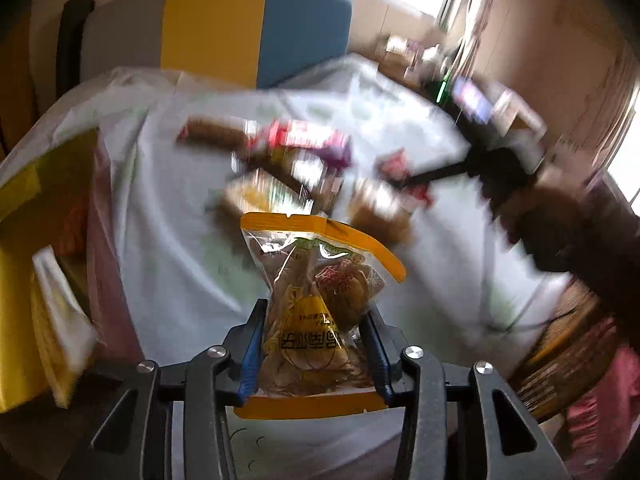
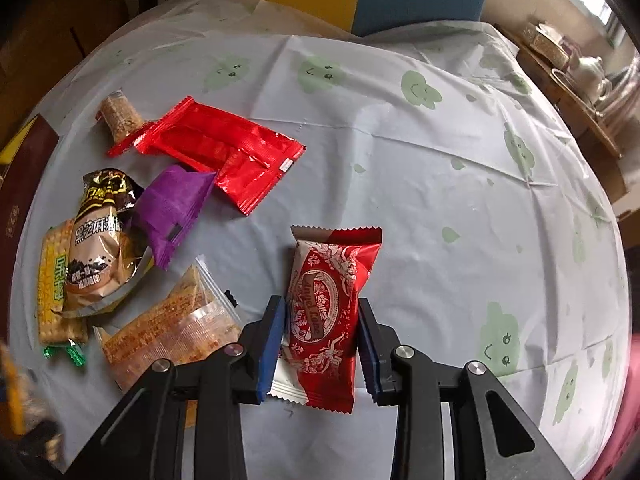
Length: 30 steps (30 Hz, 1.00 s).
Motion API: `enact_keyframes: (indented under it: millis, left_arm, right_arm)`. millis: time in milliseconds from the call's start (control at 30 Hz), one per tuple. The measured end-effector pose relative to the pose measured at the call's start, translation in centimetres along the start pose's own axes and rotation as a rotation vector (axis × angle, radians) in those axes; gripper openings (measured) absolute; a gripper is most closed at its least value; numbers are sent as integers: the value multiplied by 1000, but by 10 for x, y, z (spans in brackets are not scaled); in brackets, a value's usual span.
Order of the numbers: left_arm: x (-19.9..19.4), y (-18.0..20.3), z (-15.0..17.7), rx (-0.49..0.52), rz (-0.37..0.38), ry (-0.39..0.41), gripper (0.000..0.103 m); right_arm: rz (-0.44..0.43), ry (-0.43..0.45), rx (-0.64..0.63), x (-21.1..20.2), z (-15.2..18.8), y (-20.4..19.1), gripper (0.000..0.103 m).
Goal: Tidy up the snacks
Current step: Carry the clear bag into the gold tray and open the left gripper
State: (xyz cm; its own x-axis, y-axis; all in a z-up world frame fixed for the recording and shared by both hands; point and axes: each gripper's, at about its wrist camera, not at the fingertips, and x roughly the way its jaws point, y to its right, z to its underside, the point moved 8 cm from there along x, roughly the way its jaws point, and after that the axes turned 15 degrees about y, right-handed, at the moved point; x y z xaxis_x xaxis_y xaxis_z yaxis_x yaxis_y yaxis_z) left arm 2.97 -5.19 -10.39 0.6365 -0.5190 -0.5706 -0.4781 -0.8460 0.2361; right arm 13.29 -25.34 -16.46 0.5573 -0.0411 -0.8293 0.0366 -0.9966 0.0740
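The left gripper (image 1: 314, 344) is clamped on a clear, orange-edged bag of crisps (image 1: 316, 300), pinched at its waist and held above the near part of the desk (image 1: 168, 208). The right gripper (image 2: 320, 340) has a red foil cake packet (image 2: 324, 320) between its pads; both pads seem to touch it, so I judge it held, though lightly.

Beyond, toward the desk's left edge, the loose pile waits: an orange wafer pack (image 2: 168, 332), a sesame snack bag (image 2: 96, 248), a purple packet (image 2: 172, 208), and farthest a large red wrapper (image 2: 224, 152).

Risks, as I judge them: slick foil could slide from a loose pinch if the wrist rolls; a tight squeeze could crush the crisps; the left view's blur suggests haste, and the two grippers could collide over the pile.
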Motion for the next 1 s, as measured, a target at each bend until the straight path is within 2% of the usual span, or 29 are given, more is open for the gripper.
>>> enact_keyframes:
  millis: [67,133,200,333,400,467,567,733,767,833,867,900,1000]
  left_arm:
    - [-20,-9,-25,-73,25,64,45]
    - [-34,-28,-44,-135,-9,110,45]
    - [-44,-61,-59,-213,-74,134,46]
    - [-51,-134,-66,-354,-241,119,46]
    - [-50,-166,-66,-402,-299,93,46]
    - [-45,-191,-65,-416,-355,68,46]
    - [-30,-216,-64,-425,-397,33,46]
    - [0,-237,-74,-419,-398,-14,46]
    - [7,-238,-80,-413,-391,-10,48]
    - [8,-246,-83,-408,-425,-2,56]
    - [9,-249,-85,-410,-436,1,67]
    - [9,-250,-86,-413,-434,4,74]
    - [3,-247,-84,-422,-442,17,74]
  right_arm:
    - [4,2,-7,-4,3,-5,35]
    - [4,1,-6,-8,4,-5,35]
    - [5,0,-4,-8,5,-7,35]
    - [19,-3,-18,-14,2,-9,35]
    - [17,-5,-20,-13,2,-9,35]
    - [16,-7,-25,-11,1,-9,35]
    - [18,-7,-35,-9,1,-9,35]
    - [16,-6,-35,-8,2,-8,35]
    - [16,-6,-36,-7,2,-7,35]
    - [18,-5,-39,-7,2,-7,35]
    - [18,-5,-39,-7,2,-7,35]
    - [19,-4,-40,-8,2,-6,35]
    - [22,-4,-46,-7,2,-7,35]
